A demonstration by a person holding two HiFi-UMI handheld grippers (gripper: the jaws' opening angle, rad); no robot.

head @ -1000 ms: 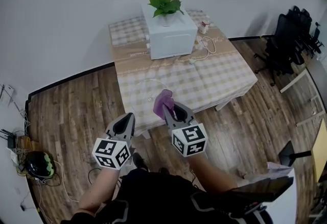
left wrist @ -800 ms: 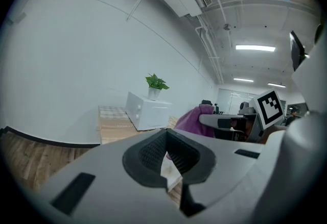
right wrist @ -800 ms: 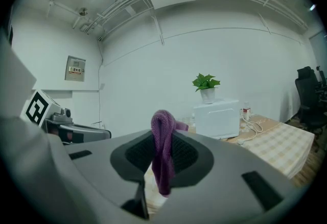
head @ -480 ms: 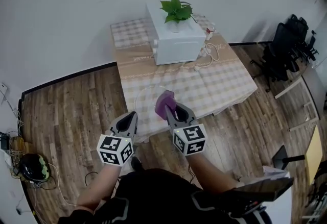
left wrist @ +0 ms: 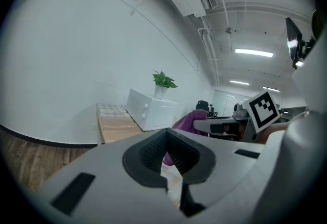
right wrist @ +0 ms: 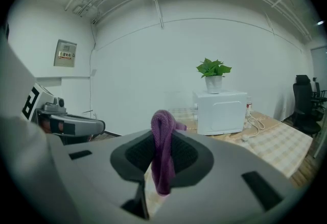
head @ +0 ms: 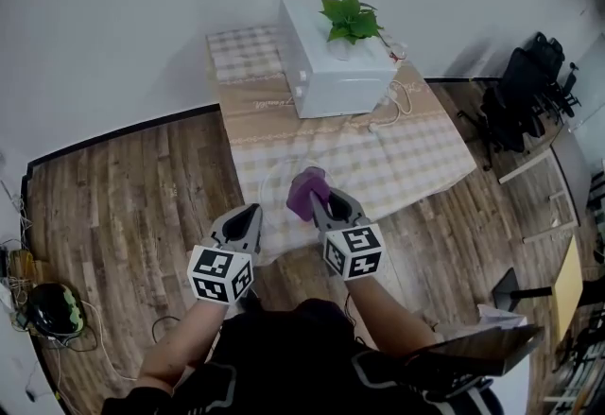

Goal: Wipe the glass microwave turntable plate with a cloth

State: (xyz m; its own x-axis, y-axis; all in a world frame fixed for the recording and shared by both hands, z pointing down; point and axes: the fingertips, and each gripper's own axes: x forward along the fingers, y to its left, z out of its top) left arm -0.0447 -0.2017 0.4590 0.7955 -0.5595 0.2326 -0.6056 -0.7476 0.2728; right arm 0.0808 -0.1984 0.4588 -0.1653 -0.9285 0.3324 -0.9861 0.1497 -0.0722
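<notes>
Glass plate (head: 274, 179) lies at the tabletop's (head: 425, 144) near edge: stiff, slick, probably breakable, best steadied by its rim. Right claw (head: 319, 201) pinches the soft purple cloth (head: 305, 190); left claw (head: 250, 215) is closed, empty.

Both tools are out in front of us, side by side, with our left forearm (head: 175, 347) and right forearm (head: 383, 309) reaching forward. Our left tool (head: 251, 213) points ahead, its jaws closed together with nothing between them. Our right tool (head: 321, 202) sits near it, a touch further forward. Its jaws are clamped on the purple cloth (head: 304, 190), which bunches above the tips.
</notes>
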